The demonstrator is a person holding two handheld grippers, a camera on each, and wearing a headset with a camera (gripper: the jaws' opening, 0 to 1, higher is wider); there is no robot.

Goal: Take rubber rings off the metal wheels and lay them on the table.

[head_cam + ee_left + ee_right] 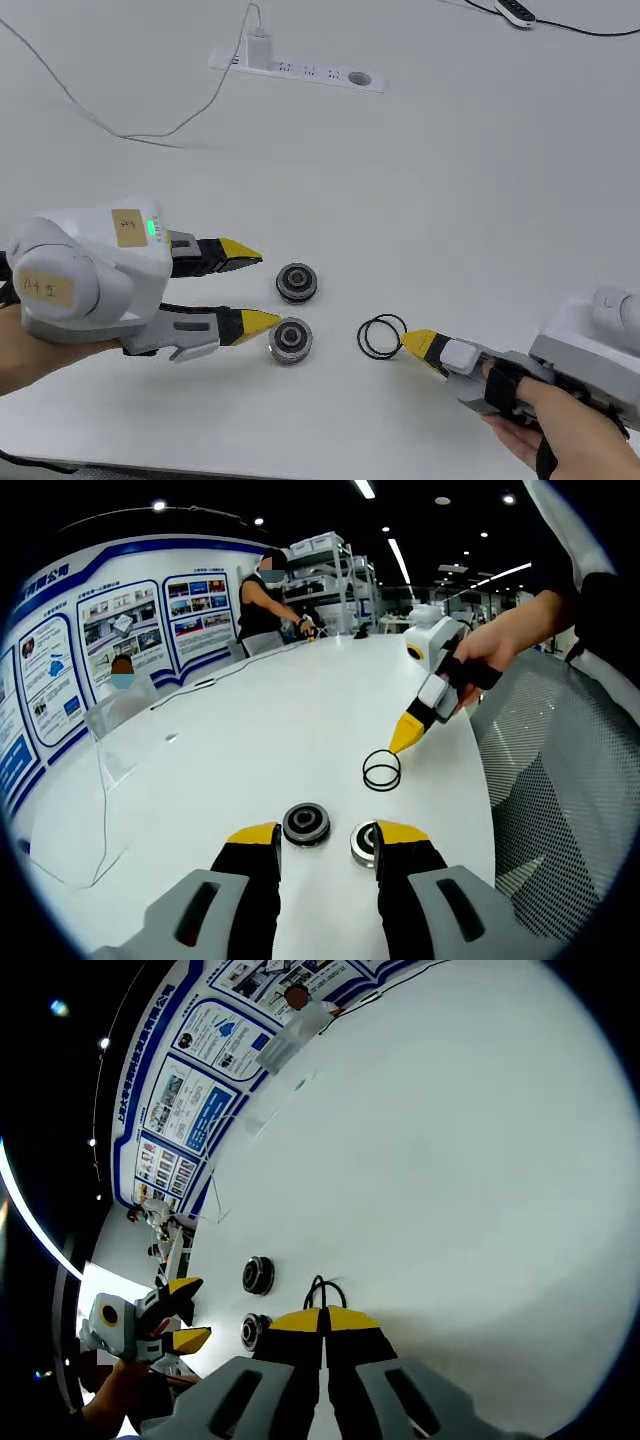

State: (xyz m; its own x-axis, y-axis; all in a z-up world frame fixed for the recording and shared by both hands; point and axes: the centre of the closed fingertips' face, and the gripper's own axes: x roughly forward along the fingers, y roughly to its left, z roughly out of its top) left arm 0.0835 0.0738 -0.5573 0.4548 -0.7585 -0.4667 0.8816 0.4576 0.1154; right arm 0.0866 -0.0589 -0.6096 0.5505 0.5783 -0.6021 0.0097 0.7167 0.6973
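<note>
Rings (382, 337) lie on the bench (450, 180) by the closed right tool (410, 342), while the open, empty left tool (262, 290) faces the far wheel (296, 282), maybe not yet stripped.

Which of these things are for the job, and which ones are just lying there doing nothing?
For the job:
- nearer metal wheel
- farther metal wheel
- rubber rings lying on the table
- left gripper, open by the wheels
- right gripper, shut at the rings

Just lying about:
- power strip
- white plug stuck in it
</note>
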